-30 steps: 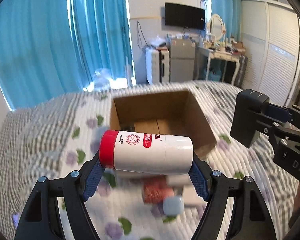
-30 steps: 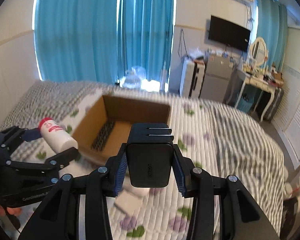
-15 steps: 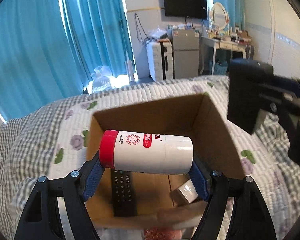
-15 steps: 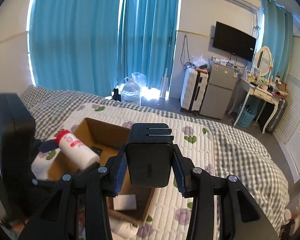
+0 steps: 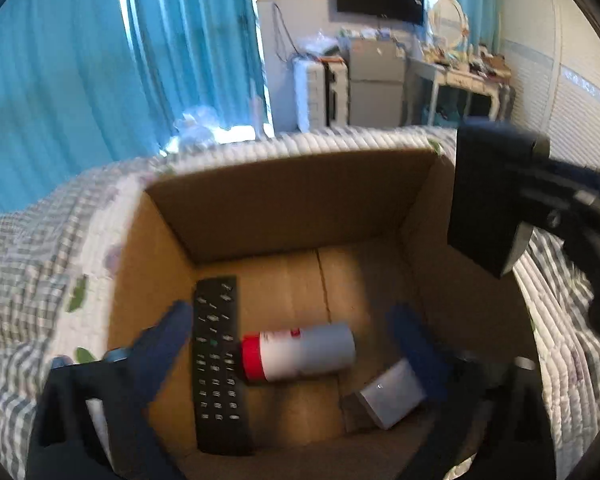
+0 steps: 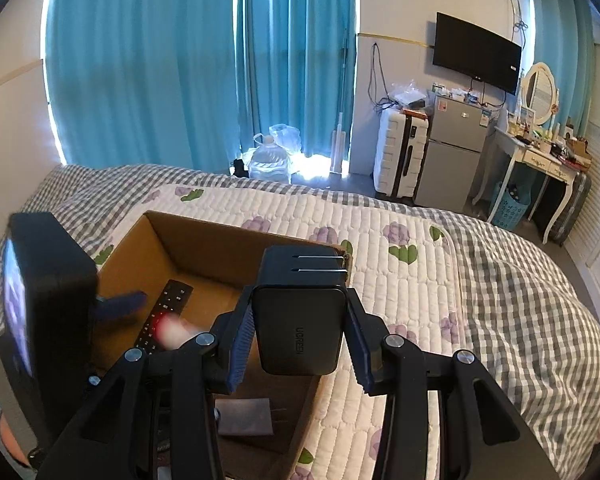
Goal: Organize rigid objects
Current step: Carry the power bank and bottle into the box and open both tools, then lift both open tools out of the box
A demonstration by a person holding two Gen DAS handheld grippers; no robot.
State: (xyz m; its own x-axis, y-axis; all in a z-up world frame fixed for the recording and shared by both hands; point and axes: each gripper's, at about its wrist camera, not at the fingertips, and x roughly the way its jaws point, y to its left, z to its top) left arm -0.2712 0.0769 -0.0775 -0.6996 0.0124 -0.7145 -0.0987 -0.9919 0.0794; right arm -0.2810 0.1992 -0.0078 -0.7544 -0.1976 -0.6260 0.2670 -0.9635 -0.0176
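Left tongs (image 5: pixel 292 336) spread wide, empty, above cardboard box (image 5: pixel 284 196) on bed. Bottle (image 5: pixel 300 350) lies in box beside remote (image 5: pixel 216 360). Right tongs (image 6: pixel 300 346) clamp black charger (image 6: pixel 300 320) over box rim. Likely next: lower charger inside, release.

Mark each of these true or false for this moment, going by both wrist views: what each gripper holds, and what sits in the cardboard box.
1. The left gripper is clamped on the red-capped bottle. False: its jaws are spread and the red-capped bottle lies on its side on the floor of the cardboard box.
2. The right gripper grips a black charger. True.
3. A black remote lies in the box to the left of the bottle. True.
4. The black charger already rests on the box floor. False: it is held above the box's right side.
5. A small white block lies in the box. True.
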